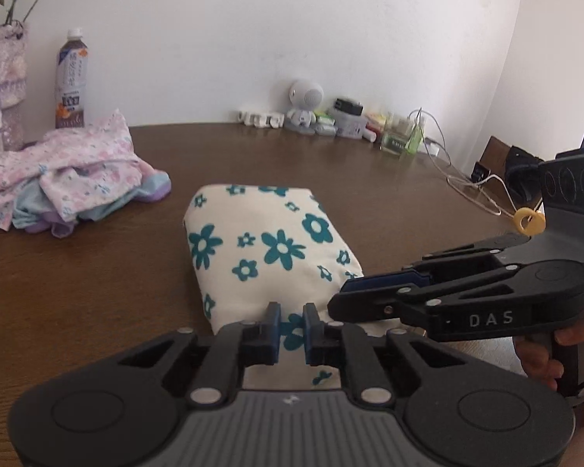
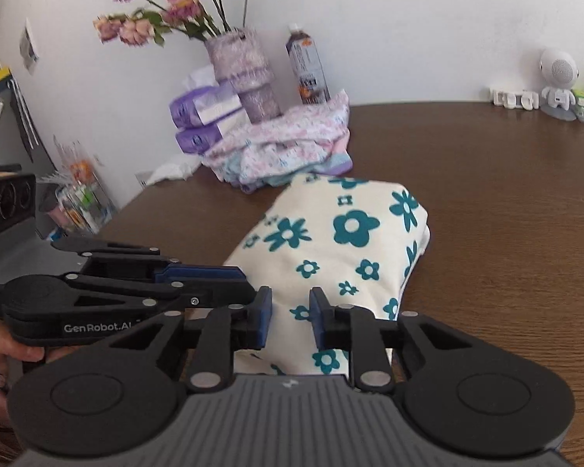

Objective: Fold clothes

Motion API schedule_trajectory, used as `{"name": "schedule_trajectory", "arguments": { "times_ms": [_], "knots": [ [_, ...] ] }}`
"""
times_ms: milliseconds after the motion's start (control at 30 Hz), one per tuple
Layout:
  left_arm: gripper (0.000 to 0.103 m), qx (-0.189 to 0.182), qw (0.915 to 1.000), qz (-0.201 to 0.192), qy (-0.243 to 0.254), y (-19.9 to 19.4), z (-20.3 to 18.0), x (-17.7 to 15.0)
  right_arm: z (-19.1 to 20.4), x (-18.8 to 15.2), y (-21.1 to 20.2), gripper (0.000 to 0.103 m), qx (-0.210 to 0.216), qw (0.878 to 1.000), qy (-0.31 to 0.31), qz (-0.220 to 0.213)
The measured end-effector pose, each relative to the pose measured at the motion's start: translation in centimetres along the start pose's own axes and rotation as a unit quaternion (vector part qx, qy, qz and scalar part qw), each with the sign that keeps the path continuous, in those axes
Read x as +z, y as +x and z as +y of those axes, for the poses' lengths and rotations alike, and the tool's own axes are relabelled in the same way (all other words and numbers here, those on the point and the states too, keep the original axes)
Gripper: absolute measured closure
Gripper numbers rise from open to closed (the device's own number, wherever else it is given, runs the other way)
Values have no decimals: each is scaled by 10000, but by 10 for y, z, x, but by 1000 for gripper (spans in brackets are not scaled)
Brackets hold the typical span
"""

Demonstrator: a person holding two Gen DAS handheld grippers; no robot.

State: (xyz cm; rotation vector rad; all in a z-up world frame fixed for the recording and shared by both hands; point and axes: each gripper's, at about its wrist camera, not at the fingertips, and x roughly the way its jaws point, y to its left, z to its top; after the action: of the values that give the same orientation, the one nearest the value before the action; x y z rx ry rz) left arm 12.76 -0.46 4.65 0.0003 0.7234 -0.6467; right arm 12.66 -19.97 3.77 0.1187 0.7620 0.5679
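Observation:
A folded cream garment with teal flowers lies flat on the brown table. My left gripper hovers at the garment's near end, its fingers a narrow gap apart with floral fabric showing through. It also enters the right wrist view from the left. My right gripper sits open over the same near end, right beside the left one. The left wrist view shows it from the side, a hand on its handle. Neither gripper visibly pinches the cloth.
A loose pile of pink and blue clothes lies at the back left, by a bottle, a flower vase and tissue packs. Small items and a cable line the back wall.

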Motion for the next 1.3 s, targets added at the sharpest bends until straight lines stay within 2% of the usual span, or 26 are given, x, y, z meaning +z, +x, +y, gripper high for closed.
{"name": "schedule_trajectory", "arguments": {
  "times_ms": [133,233,300,367,433,500,567,667,700,800,867,1033,1133,1167,1233,1300],
  "knots": [
    [90,-141,9998,-143,3,-9,1,10,-5,0,-1,83,111,9999,48,22],
    [89,38,9989,-429,174,-12,2,29,-5,17,-14,82,82,9994,-2,-328],
    [89,112,9995,-281,114,5,8,34,-10,28,-10,82,-55,9990,25,-451],
    [91,176,9997,-168,69,19,14,39,-16,29,4,82,-162,9994,110,-288],
    [90,189,9995,-233,93,19,15,44,-24,19,23,82,-235,9996,151,-30],
    [90,202,9993,-299,117,20,15,49,-28,17,26,83,-219,9996,189,19],
    [86,215,9990,-365,141,20,16,55,-28,25,17,83,-181,9996,217,-101],
    [86,235,9985,-464,177,21,17,63,-27,47,6,83,-270,9983,112,-506],
    [86,245,9985,-452,161,24,19,65,-29,53,9,83,-291,9981,138,-523],
    [87,319,9994,-54,112,55,28,60,-40,58,36,83,-380,9988,246,-204],
    [87,331,9993,-1,188,67,31,51,-46,54,58,83,-458,9986,268,52],
    [86,289,9993,-182,115,48,29,54,-46,55,50,83,-396,9987,303,-74],
    [85,154,9986,-429,260,20,18,56,-43,58,42,79,-439,9985,211,-242],
    [84,95,9983,-473,325,12,13,55,-45,58,46,79,-436,9986,224,-181],
    [84,78,9981,-396,456,8,6,50,-52,54,58,79,-371,9987,357,-39],
    [84,132,9987,-181,463,18,5,41,-55,52,59,79,-312,9983,480,-96]
  ]
}}
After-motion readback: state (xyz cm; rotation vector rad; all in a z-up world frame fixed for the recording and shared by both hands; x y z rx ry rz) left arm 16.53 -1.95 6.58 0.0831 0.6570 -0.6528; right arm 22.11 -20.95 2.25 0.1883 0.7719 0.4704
